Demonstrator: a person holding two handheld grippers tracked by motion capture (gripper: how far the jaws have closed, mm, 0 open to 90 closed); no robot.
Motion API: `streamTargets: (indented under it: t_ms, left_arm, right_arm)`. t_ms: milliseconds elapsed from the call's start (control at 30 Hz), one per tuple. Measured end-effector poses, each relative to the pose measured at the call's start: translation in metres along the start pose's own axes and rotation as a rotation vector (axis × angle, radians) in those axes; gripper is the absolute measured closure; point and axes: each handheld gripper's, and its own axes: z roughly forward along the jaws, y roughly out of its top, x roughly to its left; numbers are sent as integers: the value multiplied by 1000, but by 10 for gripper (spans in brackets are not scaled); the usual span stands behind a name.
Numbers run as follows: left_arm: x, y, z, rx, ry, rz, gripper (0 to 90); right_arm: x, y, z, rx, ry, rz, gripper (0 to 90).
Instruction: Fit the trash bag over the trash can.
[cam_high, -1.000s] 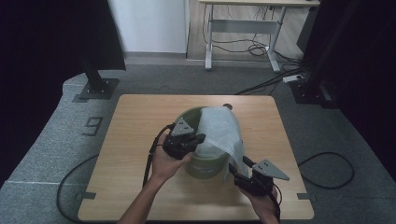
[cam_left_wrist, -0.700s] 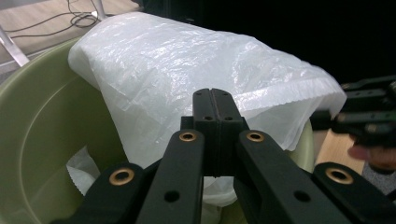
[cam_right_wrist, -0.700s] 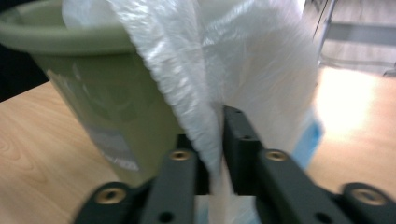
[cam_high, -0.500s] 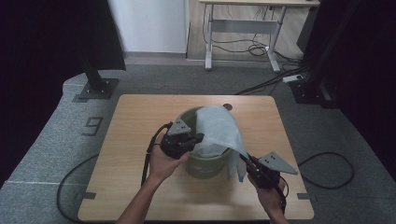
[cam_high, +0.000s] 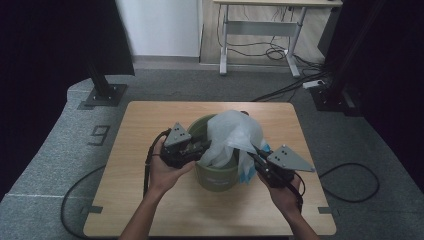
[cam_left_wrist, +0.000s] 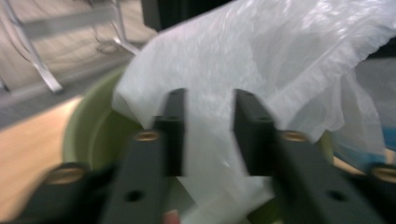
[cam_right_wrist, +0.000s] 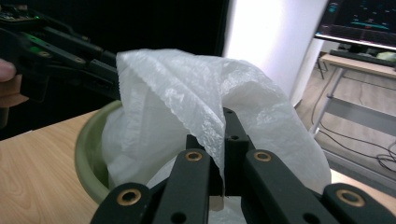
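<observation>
An olive-green bucket (cam_high: 216, 176) stands mid-table with a white plastic bag (cam_high: 233, 132) rising out of it. My left gripper (cam_high: 205, 146) is at the bucket's left rim. Its jaws have just been opening and stand apart, with the bag's film (cam_left_wrist: 261, 60) showing between them and no pad pressing on it. My right gripper (cam_high: 253, 153) comes in from the bucket's right side and is shut on the bag's crinkled edge (cam_right_wrist: 196, 107), holding it up above the rim (cam_right_wrist: 86, 140). In the right gripper view my right gripper (cam_right_wrist: 219, 140) pinches the film, and the left gripper (cam_right_wrist: 60, 56) is farther back.
Something blue (cam_high: 248, 172) lies against the bucket's right side, partly hidden by the bag. The wooden table (cam_high: 150, 115) has bare surface all around the bucket. A desk frame (cam_high: 260, 30) and cables lie on the floor beyond.
My right gripper has risen with the bag's edge, pulling the film up and taller over the bucket. The left gripper stayed at the rim, and its jaws have come apart.
</observation>
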Motion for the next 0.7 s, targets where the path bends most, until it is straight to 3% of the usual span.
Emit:
streamTargets:
  t_ms: [133, 267, 367, 533, 600, 700]
  left_arm:
    - [-10, 5, -3, 3, -47, 41, 441]
    - [-16, 7, 0, 25, -55, 71, 443]
    - [-17, 8, 6, 36, -56, 78, 534]
    - [-13, 6, 11, 34, -95, 62, 850]
    - [-12, 5, 13, 42, -102, 56, 896]
    - [-7, 6, 11, 54, -81, 50, 899]
  right_arm:
    - [1, 4, 9, 7, 10, 1, 886]
    - [3, 3, 12, 8, 16, 5, 886]
    - [4, 2, 12, 6, 18, 3, 886]
    - [2, 0, 8, 14, 32, 7, 883]
    - [2, -4, 6, 19, 48, 8, 835]
    - [1, -8, 2, 12, 78, 18, 726]
